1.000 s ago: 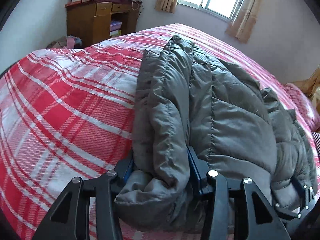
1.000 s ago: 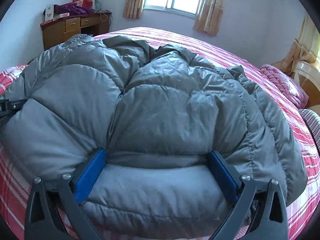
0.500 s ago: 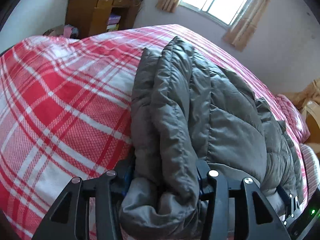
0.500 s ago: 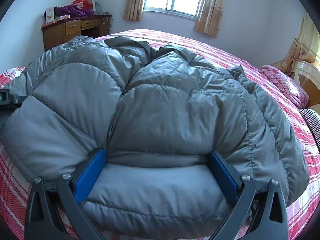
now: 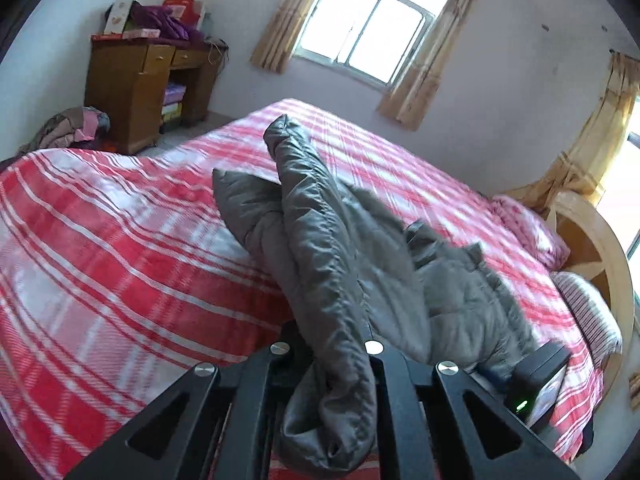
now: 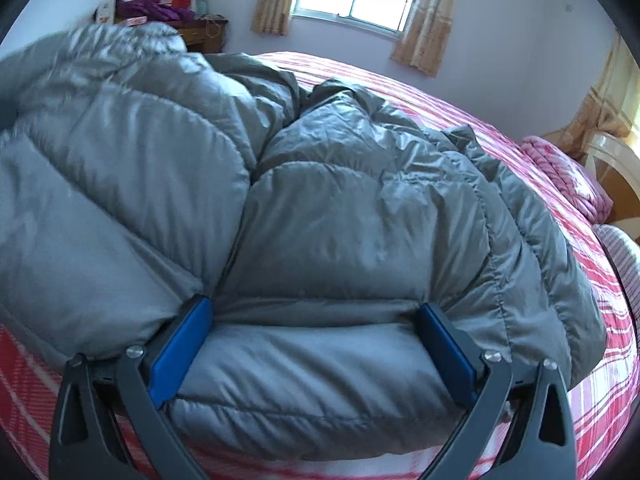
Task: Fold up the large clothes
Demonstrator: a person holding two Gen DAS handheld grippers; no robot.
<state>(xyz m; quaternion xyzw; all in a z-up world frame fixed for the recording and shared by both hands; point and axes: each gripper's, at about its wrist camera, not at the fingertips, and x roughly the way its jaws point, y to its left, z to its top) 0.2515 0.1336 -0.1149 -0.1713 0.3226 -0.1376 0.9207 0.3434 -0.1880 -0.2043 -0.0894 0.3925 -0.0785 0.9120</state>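
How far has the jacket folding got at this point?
Partly done: the grey quilted puffer jacket already lies doubled in thick layers on the red-and-white plaid bedspread. In hand: the left gripper pinches a raised jacket edge; the right gripper, jaws wide, straddles the near hem. Left: laying the lifted side over and flattening the bundle.

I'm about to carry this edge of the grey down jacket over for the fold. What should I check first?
1. Left gripper grips the grey down jacket: ok, a bunched edge is pinched between its fingers.
2. Right gripper grips the jacket: cannot tell; its jaws stand wide around a padded section.
3. Left side lifted off the plaid bedspread: ok.
4. Jacket clear of the pink pillow: ok.
5. Landing area free of wrinkles: not ok; the middle is puffed and creased.
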